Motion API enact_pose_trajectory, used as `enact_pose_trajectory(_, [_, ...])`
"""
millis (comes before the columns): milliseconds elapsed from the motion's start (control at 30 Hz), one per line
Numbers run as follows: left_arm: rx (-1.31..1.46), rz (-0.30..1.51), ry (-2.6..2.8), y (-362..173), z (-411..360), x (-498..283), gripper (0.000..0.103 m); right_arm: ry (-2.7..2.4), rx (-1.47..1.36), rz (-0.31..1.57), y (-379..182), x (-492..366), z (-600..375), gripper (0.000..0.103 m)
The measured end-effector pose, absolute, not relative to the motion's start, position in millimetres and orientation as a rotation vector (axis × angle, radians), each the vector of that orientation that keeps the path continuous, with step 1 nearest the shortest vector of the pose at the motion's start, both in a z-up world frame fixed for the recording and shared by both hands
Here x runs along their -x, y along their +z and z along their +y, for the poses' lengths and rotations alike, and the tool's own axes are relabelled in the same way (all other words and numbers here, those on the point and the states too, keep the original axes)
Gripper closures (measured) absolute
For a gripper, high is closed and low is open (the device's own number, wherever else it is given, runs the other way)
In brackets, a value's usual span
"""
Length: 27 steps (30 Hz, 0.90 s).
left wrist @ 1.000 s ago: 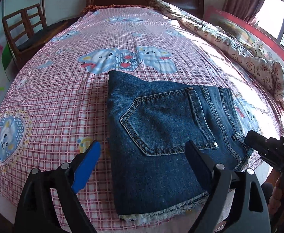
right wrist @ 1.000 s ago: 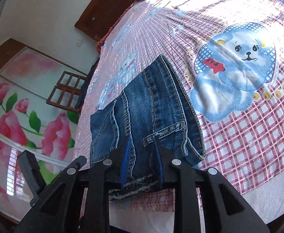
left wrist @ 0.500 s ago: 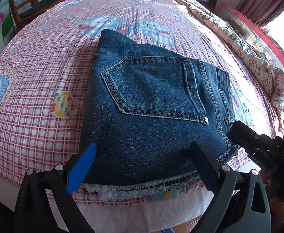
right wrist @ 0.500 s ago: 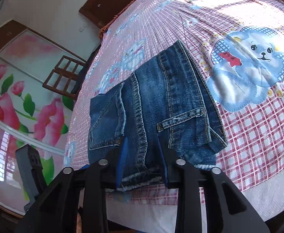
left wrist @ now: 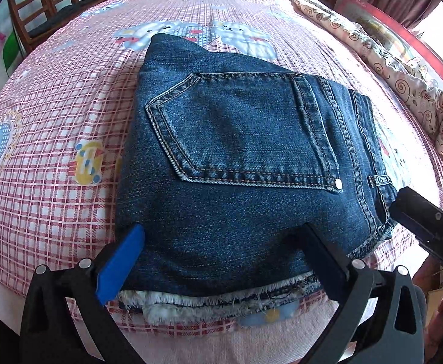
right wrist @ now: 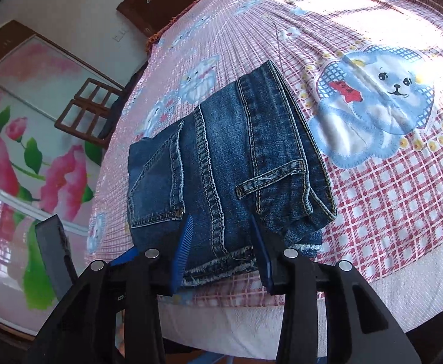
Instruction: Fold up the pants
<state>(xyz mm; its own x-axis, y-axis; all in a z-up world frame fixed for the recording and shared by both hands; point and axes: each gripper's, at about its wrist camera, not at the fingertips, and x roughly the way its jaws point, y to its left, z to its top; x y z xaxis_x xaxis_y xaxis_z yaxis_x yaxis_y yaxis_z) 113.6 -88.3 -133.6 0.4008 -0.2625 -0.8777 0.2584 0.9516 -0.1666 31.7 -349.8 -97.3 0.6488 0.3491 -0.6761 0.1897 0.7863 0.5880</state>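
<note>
Denim pants between left gripper fingers

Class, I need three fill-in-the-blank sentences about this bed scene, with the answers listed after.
1. The folded jeans are made of ____ denim.
2. They lie on a checked bedsheet printed with cartoon ____.
3. The left gripper has its jaws spread ____ over the jeans' frayed hem.

Answers: blue; animals; open
</note>
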Motion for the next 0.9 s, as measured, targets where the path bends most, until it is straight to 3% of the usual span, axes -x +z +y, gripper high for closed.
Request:
enact_pose_trajectory(67, [0.002, 1.109, -0.329, -134, -88, -113, 0.002, 0.089, -0.669, 0.837, -87, -34, -353, 0.063])
enact_pose_trajectory(133, [0.001, 1.109, -0.327, -134, -89, -113, 0.002, 0.04, -0.64, 0.862, -95, -41, -356, 0.054])
enact_pose_trajectory(200, [0.004, 1.111, -0.328, -134, -88, -113, 0.002, 0.002, -0.642, 0.953, -124, -48, -360, 0.054])
enact_pose_trajectory(267, [-0.003, 1.114, -0.332, -135, -89, -114, 0.002, 0.01, -0.634, 0.904, -131, -43, -359, 0.054])
enact_pose_trajectory(433, [0.046, 1.109, -0.383, -128, -76, -111, 0.002, -0.005, -0.568, 0.955, -113, -49, -353, 0.054])
enact_pose_trajectory(567, [0.151, 1.109, -0.427, -123, -50, -106, 0.002, 0.02, -0.609, 0.811, -80, -53, -372, 0.053])
enact_pose_trajectory(600, [0.162, 1.111, -0.43, -123, -46, -105, 0.002, 0.011, -0.604, 0.798, -75, -61, -376, 0.044])
enact_pose_trajectory(900, [0.206, 1.159, -0.393, -135, -29, -97, 0.002, -0.044, -0.622, 0.932, -104, -159, -409, 0.044])
